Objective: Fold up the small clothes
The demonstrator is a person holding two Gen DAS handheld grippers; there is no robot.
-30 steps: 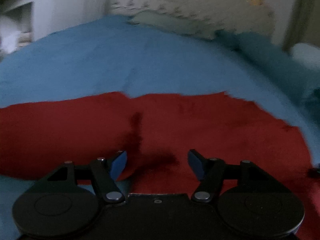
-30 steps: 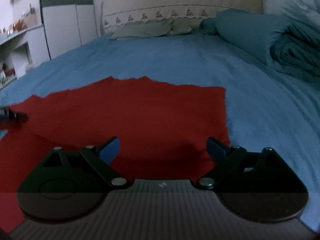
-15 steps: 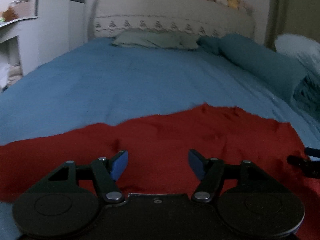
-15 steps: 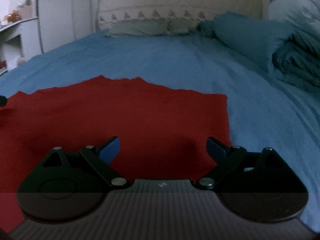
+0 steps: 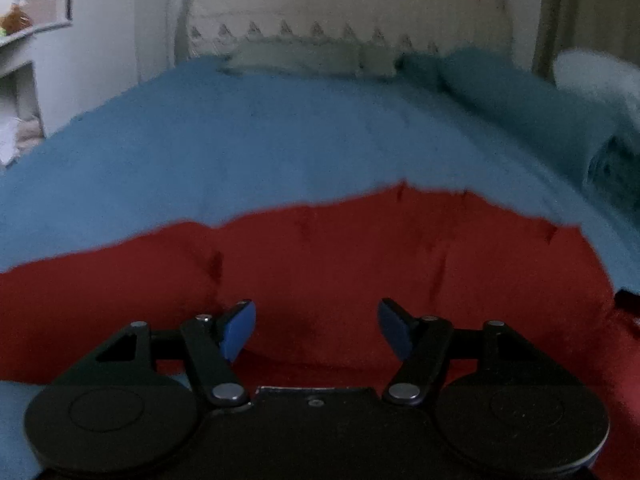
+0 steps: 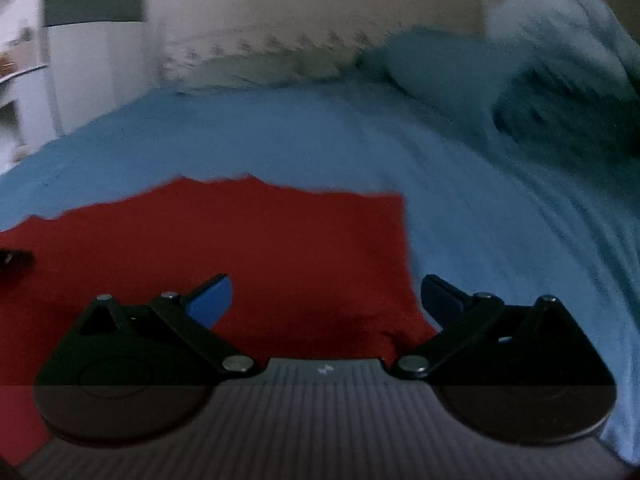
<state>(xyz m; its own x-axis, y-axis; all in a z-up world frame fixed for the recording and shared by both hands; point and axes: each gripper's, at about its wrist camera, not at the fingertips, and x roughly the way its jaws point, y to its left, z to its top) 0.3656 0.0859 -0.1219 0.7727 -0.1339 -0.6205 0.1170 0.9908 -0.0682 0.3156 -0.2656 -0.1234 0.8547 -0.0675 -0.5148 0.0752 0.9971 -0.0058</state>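
Note:
A red garment (image 5: 360,256) lies spread flat on the blue bed (image 5: 240,144). My left gripper (image 5: 316,322) is open and empty, low over the garment's near part. In the right wrist view the same red garment (image 6: 240,248) fills the lower left, its right edge running down toward my right gripper (image 6: 326,300), which is open and empty over the garment's near right corner. The other gripper's tip shows at the right edge of the left view (image 5: 626,300) and at the left edge of the right view (image 6: 16,260).
Pillows (image 5: 304,56) and a padded headboard (image 5: 344,12) stand at the far end of the bed. A rolled teal duvet (image 6: 552,92) lies along the right side. A white cupboard (image 6: 92,44) and shelves (image 5: 20,80) stand to the left.
Both views tilted up and shifted slightly; the left gripper swung from a steep downward look to a level one. The garment lies as before and both grippers stayed open.

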